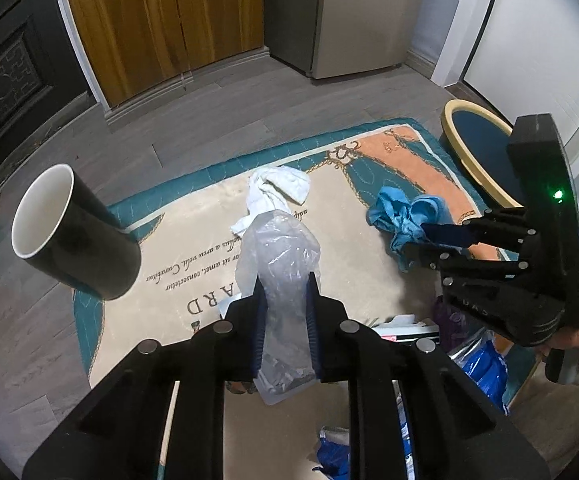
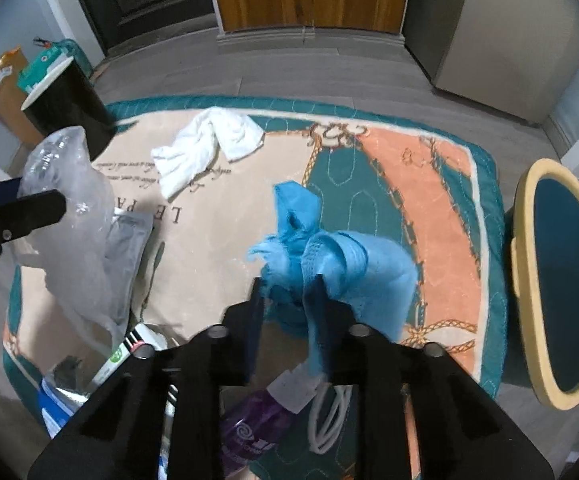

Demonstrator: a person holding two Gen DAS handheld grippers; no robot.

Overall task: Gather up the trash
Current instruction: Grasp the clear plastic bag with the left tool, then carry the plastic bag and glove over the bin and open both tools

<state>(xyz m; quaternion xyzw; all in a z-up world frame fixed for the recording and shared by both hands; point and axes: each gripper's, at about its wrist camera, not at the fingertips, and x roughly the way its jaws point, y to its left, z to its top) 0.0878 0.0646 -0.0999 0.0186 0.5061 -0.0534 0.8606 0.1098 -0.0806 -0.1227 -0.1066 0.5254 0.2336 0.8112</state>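
Holding now: we have a crumpled clear plastic bag (image 1: 279,264) pinched in the left gripper (image 1: 285,300), its blue-padded jaws closed narrow on the film, the bag lifted above the patterned cream, teal and orange rug (image 1: 193,248).
Right side: the right gripper (image 2: 289,296) has its jaws nearly together on a bunched bright blue cloth (image 2: 321,256), which hangs up off the rug; no earlier view tells us more.
Bins: a black cylindrical bin with a white inside (image 1: 69,232) stands at the rug's left edge; a dark teal oval basket with a cream rim (image 2: 561,280) stands just off its right edge.
Still lying: a twisted white cloth (image 2: 205,144) on the rug, and near us a purple bottle (image 2: 257,428), a white cable (image 2: 329,416) and blue packets (image 1: 477,368).
Doing it well: we judge the plastic belongs in the black bin. We should carry it right over the mouth before letting go, since light film drifts and clings to pads. Whether the blue cloth is trash we cannot tell.
Risk: thin film can slip from a narrow pinch.
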